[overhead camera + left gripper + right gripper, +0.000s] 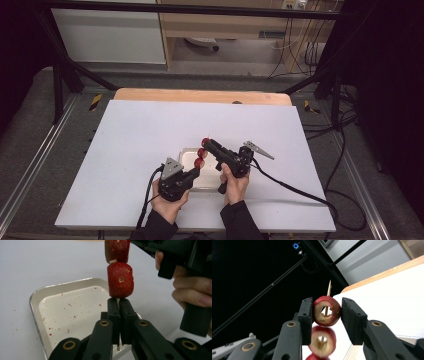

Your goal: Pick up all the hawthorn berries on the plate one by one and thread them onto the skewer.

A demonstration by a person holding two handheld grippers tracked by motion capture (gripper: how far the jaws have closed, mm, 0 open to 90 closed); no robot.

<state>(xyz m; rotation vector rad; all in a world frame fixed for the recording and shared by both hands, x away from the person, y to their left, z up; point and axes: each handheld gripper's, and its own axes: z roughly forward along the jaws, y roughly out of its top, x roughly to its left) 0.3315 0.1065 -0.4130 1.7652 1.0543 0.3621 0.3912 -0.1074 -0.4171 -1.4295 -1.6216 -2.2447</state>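
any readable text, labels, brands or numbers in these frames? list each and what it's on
None readable.
White tray: no print.
Red fruit pieces on the skewer: no marks.
Left tool and right tool: no lettering on the black jaws.
Yellow-and-black hazard stripes on the frame: a pattern, no words.
Blue-lit device on the dark rig: too small to read anything.

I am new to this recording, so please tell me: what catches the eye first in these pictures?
First, the red fruit pieces threaded on a thin wooden skewer, held above a white tray near the table's middle. The left gripper is shut on the skewer below the fruit, and the right gripper clasps the top fruit ring.
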